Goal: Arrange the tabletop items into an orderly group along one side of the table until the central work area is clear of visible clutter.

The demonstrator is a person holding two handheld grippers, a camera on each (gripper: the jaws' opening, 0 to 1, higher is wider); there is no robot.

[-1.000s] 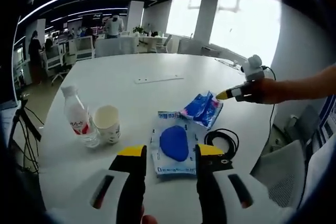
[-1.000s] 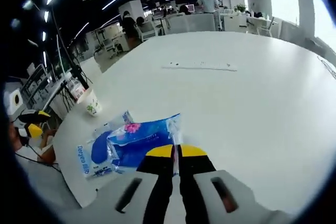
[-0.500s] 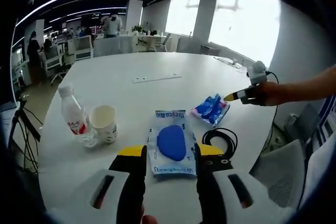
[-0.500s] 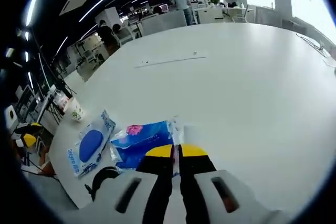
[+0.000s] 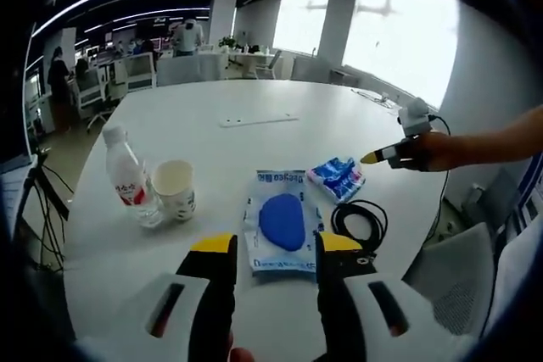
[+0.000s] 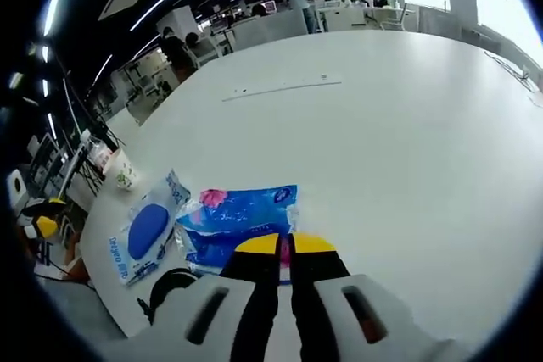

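Dragged nearer since a second ago, blue pack [image 6: 242, 218] pinched in clenched right gripper [image 6: 285, 247] beside cable [image 5: 360, 222]; left gripper [image 5: 276, 247] released over pouch [image 5: 282, 228]; could snag cable.

Far half of the white table [image 5: 280, 137] lay open, only a thin white strip [image 5: 257, 119] on it; near edge was crowded: bottle [image 5: 127, 188] touching paper cup [image 5: 176, 201], then a gap, then mask packet [image 5: 282, 228], blue pack [image 5: 338, 179] and cable coil [image 5: 361, 222] bunched together.
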